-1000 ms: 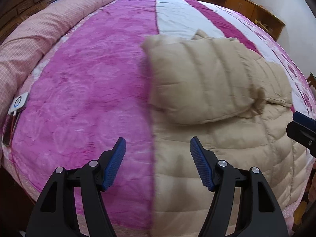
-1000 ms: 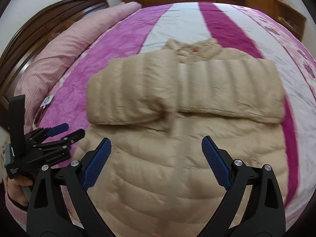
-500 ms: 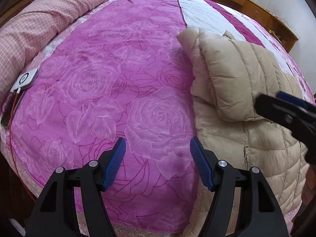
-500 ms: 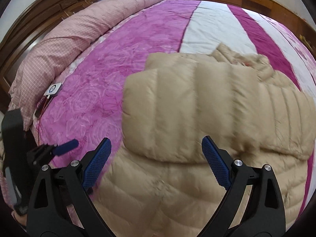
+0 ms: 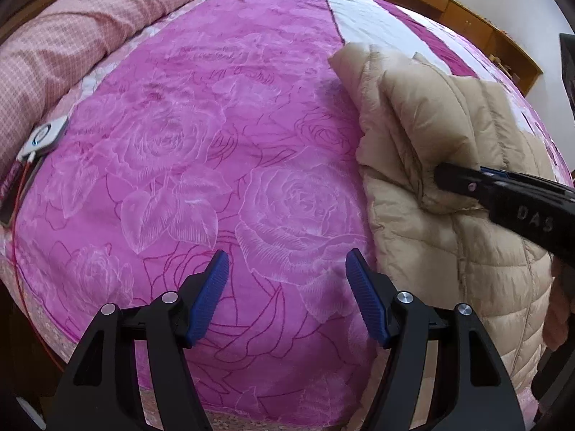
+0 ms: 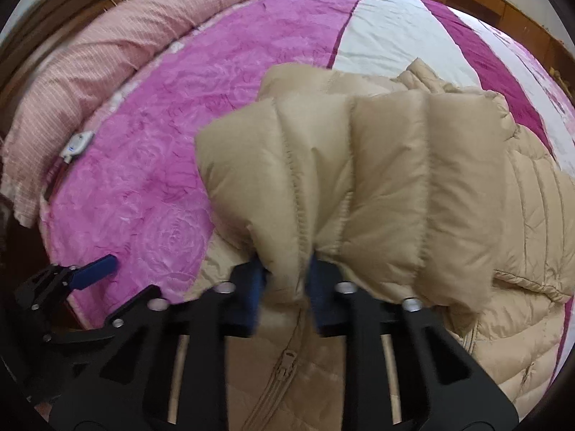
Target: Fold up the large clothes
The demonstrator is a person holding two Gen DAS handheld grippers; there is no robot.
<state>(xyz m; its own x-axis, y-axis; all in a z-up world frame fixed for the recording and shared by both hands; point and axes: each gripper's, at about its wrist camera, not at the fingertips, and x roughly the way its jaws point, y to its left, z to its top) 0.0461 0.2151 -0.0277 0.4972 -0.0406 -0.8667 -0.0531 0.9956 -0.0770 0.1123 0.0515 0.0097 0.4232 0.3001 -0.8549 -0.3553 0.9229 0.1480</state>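
Two grippers were in use over the bed (image 5: 201,151). My right gripper (image 6: 285,287) had just been closing, and its blue fingers (image 6: 253,294) were pinching a fold of the beige puffer jacket (image 6: 377,186) at the lower edge of the folded-over sleeve (image 6: 323,165). In the left wrist view, the right gripper (image 5: 445,183) entered from the right, and the sleeve (image 5: 424,125) fabric bunched at its tip.

My left gripper (image 5: 287,287) held its fingers (image 5: 210,294) spread apart with nothing between them. It hovered above the pink rose-patterned bedspread, just left of the jacket's (image 5: 467,258) side edge. In the right wrist view, the left gripper (image 6: 82,276) sat at the lower left, over the bed's (image 6: 143,186) near edge.

The jacket lay on the bed with its zipper (image 6: 287,359) facing up and its collar (image 6: 424,75) pointing away from me, toward the white stripe (image 6: 388,36). A pink checked quilt (image 5: 54,43) was rolled along the far left side. A small white device (image 5: 45,136) rested beside that quilt.
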